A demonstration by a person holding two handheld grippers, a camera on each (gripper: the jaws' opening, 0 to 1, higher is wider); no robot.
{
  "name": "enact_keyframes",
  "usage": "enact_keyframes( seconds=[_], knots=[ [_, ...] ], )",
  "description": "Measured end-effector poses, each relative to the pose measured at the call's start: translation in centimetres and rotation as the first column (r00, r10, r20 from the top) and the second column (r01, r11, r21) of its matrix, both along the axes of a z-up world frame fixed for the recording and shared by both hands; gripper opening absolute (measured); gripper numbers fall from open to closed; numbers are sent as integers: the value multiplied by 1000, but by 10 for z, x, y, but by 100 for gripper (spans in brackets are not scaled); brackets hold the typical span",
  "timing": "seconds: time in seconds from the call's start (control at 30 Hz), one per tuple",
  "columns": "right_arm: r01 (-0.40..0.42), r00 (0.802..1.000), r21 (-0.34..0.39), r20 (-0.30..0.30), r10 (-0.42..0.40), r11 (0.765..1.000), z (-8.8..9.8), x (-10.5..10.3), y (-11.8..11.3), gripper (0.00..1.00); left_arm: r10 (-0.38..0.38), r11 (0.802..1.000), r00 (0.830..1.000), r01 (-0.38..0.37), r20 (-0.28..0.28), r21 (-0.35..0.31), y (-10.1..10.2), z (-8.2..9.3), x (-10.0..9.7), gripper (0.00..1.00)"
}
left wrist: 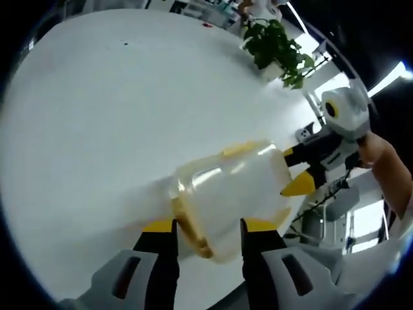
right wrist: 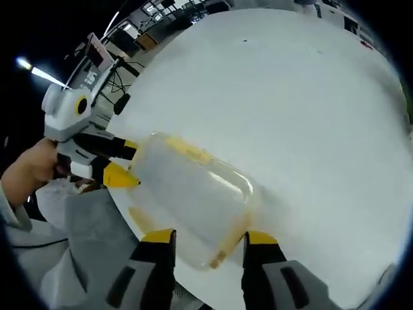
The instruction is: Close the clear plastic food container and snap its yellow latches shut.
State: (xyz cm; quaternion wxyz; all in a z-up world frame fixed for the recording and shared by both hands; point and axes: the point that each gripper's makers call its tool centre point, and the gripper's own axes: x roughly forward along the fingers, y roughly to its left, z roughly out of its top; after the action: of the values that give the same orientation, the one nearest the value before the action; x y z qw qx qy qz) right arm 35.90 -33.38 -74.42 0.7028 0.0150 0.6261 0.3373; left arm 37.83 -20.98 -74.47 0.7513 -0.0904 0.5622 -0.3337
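Because both grippers are bracketing opposite ends of the clear plastic food container [left wrist: 232,194] on the white table [left wrist: 97,129], an uneven squeeze is risking skidding it or popping a yellow latch [left wrist: 190,226] sideways. The left gripper [left wrist: 206,236] is standing spread, its jaws flanking the near end without clearly pinching. The right gripper [right wrist: 208,245] is likewise parted around the far end. The container is looking frosted, its lid down, with yellow trim showing along its edges.
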Motion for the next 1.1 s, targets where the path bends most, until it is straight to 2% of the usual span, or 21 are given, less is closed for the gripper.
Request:
enact_keyframes(
  seconds=[0.13, 0.17, 0.2, 0.23, 0.27, 0.33, 0.43, 0.63, 0.7, 0.8, 0.93, 1.0, 1.07, 1.1],
  knots=[
    [8, 1000, 13, -6, -8, 1000, -1, -1, 0, 35, 26, 1000, 1000, -26, -14, -17, 1, -1, 1, 33],
    [25, 1000, 15, -14, -25, 1000, -2, -2, 0, 35, 21, 999, 1000, -21, -1, -41, -1, 1, 4, 28],
    [12, 1000, 23, -5, -12, 1000, -3, -1, 0, 35, 56, 998, 998, -57, -20, -31, 4, 5, 3, 27],
    [15, 1000, 30, -5, -14, 999, -3, -1, 0, 35, 18, 1000, 1000, -18, -8, -16, 11, 8, -1, 28],
    [20, 1000, 33, -10, -19, 999, -3, -1, 0, 34, 6, 1000, 1000, -6, 0, -10, 4, 3, 1, 27],
    [19, 1000, 36, -12, -19, 999, -4, -1, 1, 34, 26, 1000, 1000, -27, -14, -13, 0, 0, 2, 26],
    [17, 1000, 32, -12, -16, 999, -4, -2, 2, 33, 43, 999, 999, -44, -24, -31, 1, -2, 3, 25],
    [55, 998, 46, -9, -55, 997, -2, -5, 0, 37, 47, 999, 999, -47, -1, -24, 2, 1, 1, 29],
    [44, 998, 64, 33, -46, 997, -2, -4, 0, 38, 63, 998, 998, -64, -9, -26, 3, 1, 1, 29],
    [36, 999, 85, 14, -37, 996, -2, -16, -1, 38, 44, 999, 999, -44, -1, -21, 2, 1, 0, 30],
    [57, 998, 112, 17, -59, 992, -1, -19, -8, 36, 53, 998, 998, -54, -16, -19, 3, 1, 2, 30],
    [49, 997, 116, 50, -55, 992, 3, -15, -14, 33, 57, 998, 998, -57, -16, -16, 2, 1, 1, 30],
    [68, 994, 136, 73, -79, 988, 9, -7, -19, 26, 58, 998, 998, -59, -10, -14, 2, 3, 2, 29],
    [70, 988, 152, 123, -89, 986, 12, 2, -21, 20, 57, 998, 998, -58, -8, -13, 2, 3, 2, 28]
  ],
)
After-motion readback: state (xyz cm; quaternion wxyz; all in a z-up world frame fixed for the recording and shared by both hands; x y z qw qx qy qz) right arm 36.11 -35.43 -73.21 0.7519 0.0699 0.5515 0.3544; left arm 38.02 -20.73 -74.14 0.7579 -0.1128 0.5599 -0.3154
